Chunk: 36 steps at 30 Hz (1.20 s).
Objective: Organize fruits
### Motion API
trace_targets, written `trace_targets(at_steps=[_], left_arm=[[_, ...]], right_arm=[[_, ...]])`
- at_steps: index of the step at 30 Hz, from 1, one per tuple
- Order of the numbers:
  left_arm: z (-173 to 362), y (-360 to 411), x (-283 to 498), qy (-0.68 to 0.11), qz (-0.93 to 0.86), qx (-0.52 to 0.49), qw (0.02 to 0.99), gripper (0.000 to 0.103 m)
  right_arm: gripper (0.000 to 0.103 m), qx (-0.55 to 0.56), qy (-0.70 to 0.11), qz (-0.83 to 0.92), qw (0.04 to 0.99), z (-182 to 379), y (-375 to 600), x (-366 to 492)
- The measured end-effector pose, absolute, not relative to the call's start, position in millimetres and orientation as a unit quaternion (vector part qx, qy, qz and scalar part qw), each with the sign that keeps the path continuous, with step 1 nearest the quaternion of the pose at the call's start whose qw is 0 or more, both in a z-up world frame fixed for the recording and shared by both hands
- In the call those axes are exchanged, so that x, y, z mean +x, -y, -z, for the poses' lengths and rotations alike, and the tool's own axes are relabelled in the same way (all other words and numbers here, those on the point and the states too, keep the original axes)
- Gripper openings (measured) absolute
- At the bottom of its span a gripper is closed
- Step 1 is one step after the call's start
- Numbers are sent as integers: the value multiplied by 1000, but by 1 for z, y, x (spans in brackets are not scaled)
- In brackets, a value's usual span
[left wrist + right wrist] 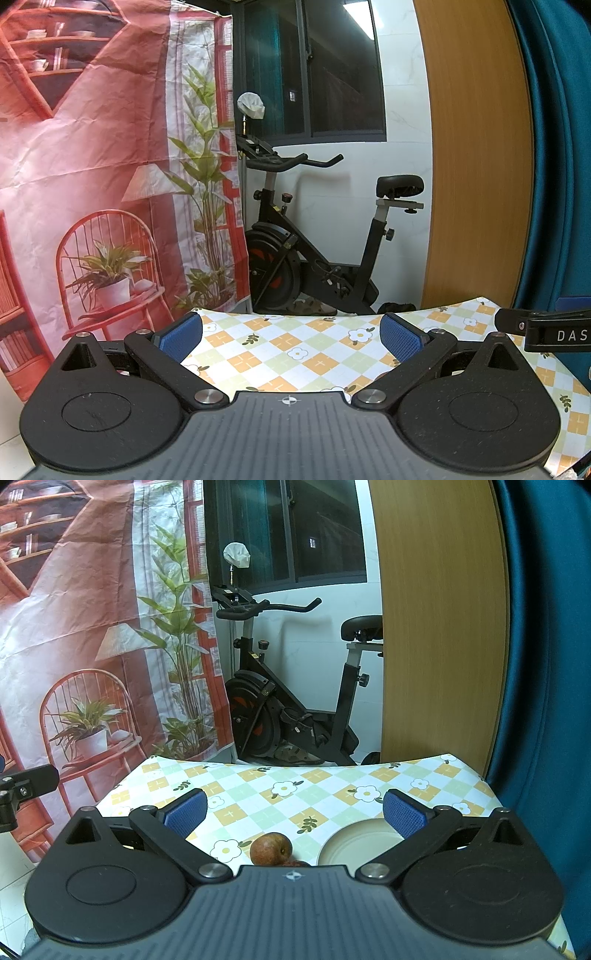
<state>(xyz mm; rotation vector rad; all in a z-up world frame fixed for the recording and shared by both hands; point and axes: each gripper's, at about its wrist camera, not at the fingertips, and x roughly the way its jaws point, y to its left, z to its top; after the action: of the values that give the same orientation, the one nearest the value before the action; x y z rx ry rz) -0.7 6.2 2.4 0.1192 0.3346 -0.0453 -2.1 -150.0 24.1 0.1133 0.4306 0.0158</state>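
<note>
Resting brown-red apple [270,848] beside plate [347,843]

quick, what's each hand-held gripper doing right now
Left hand-held gripper: open, holding nothing.
Right hand-held gripper: open, holding nothing, above the fruit.

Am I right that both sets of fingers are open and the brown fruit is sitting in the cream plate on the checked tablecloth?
Not quite. The brown fruit is on the checked tablecloth beside the cream plate, not in it, as the right wrist view shows. Both sets of fingers are open: left gripper, right gripper.
</note>
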Motion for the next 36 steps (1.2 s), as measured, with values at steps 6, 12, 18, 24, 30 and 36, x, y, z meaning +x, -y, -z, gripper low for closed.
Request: trace_targets(at_steps=[6,12,18,24,30,36], left_arm=[[-2,-7,-1,-165,23,57,984,103],[6,-5,2,-153,13,61,986,103],[21,-14,13,-149,11,37,988,103],[38,-20,24,-155,19,11,988,103],[59,-20,31,-162,34,10,986,103],[84,-21,36,-168,55,9,984,102]], right_arm=[[103,57,-213,-8,975,-24,150,-2],[103,42,-190,-15,981,-19,151,-3],[103,36,-142,-18,989,6,153,-5],[103,51,-103,-15,993,41,156,-3],[103,70,-73,-51,994,72,160,-6],[103,66,-103,-62,991,98,161,2]])
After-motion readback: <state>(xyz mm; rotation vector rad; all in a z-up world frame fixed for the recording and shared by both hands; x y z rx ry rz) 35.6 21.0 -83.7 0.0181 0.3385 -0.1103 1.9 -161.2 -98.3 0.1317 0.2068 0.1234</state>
